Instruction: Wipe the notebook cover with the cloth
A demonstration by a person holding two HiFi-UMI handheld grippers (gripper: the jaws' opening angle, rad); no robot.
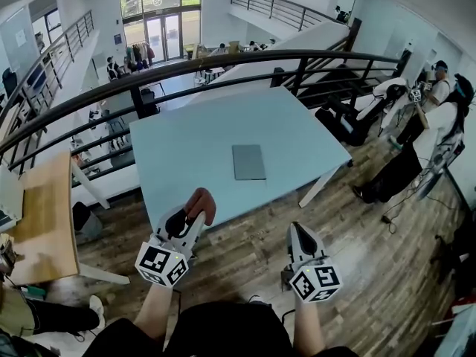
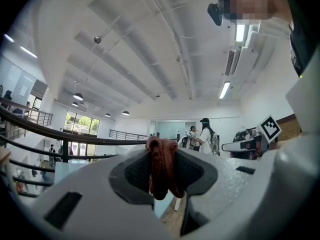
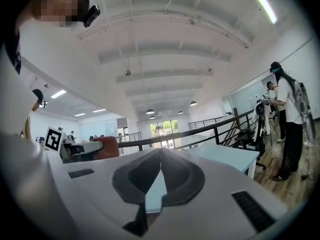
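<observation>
The fingers of the left gripper (image 2: 161, 148) pinch a reddish-brown knitted cloth (image 2: 161, 171), and the fingers of the right gripper (image 3: 160, 153) are pressed together with nothing between them. Both grippers are in the air just before the near edge of the light blue rectangular surface (image 1: 186, 143). The flat grey notebook (image 1: 248, 161) lies near the middle of this surface, apart from the cloth.

Empty right tool (image 3: 160, 153), jaws together.
</observation>
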